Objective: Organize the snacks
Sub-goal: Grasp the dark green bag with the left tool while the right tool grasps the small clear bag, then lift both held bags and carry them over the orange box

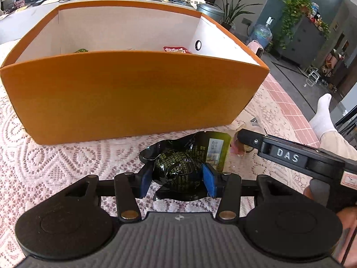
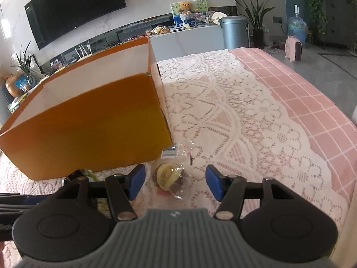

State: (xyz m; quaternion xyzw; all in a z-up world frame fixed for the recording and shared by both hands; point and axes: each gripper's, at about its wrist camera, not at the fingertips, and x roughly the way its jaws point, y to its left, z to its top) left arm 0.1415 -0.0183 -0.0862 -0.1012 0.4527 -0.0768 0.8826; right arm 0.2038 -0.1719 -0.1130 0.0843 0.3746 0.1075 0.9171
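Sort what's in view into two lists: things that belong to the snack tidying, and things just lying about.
Part of the job:
- orange box
- dark green snack packet, clamped in the left hand-held gripper
- clear-wrapped snack, between the open fingers of the right hand-held gripper
- red packet, already in the box

Just lying about:
- teddy bear
- metal bin
- pink heater
- water jug

White raised letters "DAS" stand on the black body of the right gripper [image 1: 287, 155]. Fine yellow print covers the dark snack packet [image 1: 178, 169], seemingly ingredient text, too small to read.
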